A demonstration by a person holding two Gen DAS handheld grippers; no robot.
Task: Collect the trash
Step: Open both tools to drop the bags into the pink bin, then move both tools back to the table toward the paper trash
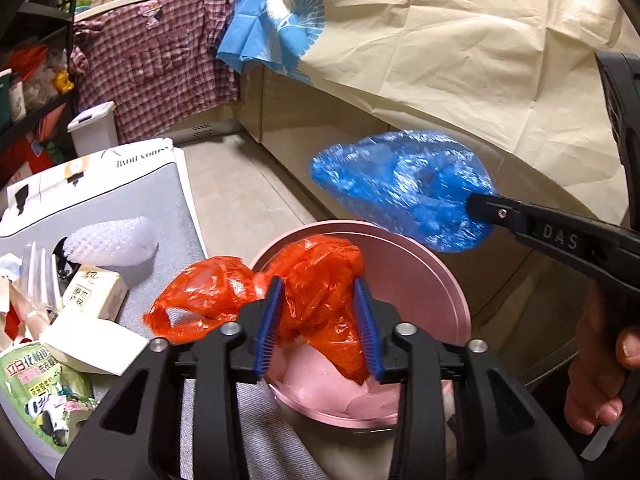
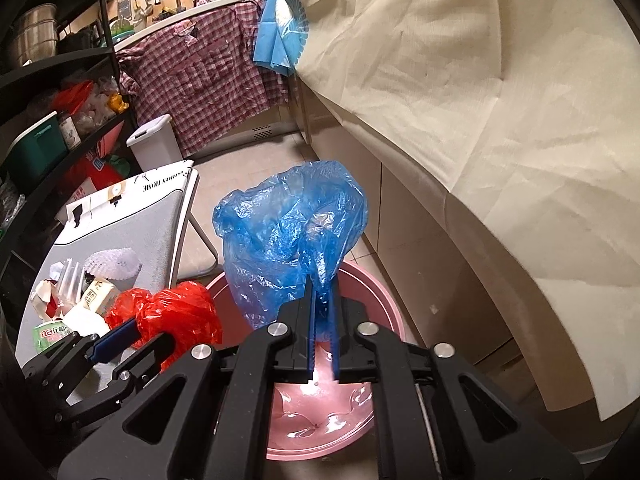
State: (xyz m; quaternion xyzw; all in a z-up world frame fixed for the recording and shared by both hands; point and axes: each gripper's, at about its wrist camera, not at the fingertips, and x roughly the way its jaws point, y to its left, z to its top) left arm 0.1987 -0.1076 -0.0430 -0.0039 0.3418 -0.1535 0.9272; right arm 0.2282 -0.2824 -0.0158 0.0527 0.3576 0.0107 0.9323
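Note:
My left gripper (image 1: 320,320) is shut on a crumpled red plastic bag (image 1: 308,280) and holds it over the rim of a pink bin (image 1: 440,276). The red bag also shows in the right wrist view (image 2: 172,316), with the left gripper (image 2: 120,340) on it. My right gripper (image 2: 324,312) is shut on a blue plastic bag (image 2: 280,240) and holds it above the pink bin (image 2: 380,292), which has a pink liner. From the left wrist view the blue bag (image 1: 400,188) hangs in the air right of the bin, pinched by the right gripper (image 1: 476,204).
A grey board (image 1: 160,208) on the left carries several pieces of trash: a white foam net (image 1: 108,240), small cartons (image 1: 96,292), a green pouch (image 1: 36,392). A white lidded bin (image 1: 94,128) stands behind. Cabinets under a cream cloth (image 1: 480,60) line the right.

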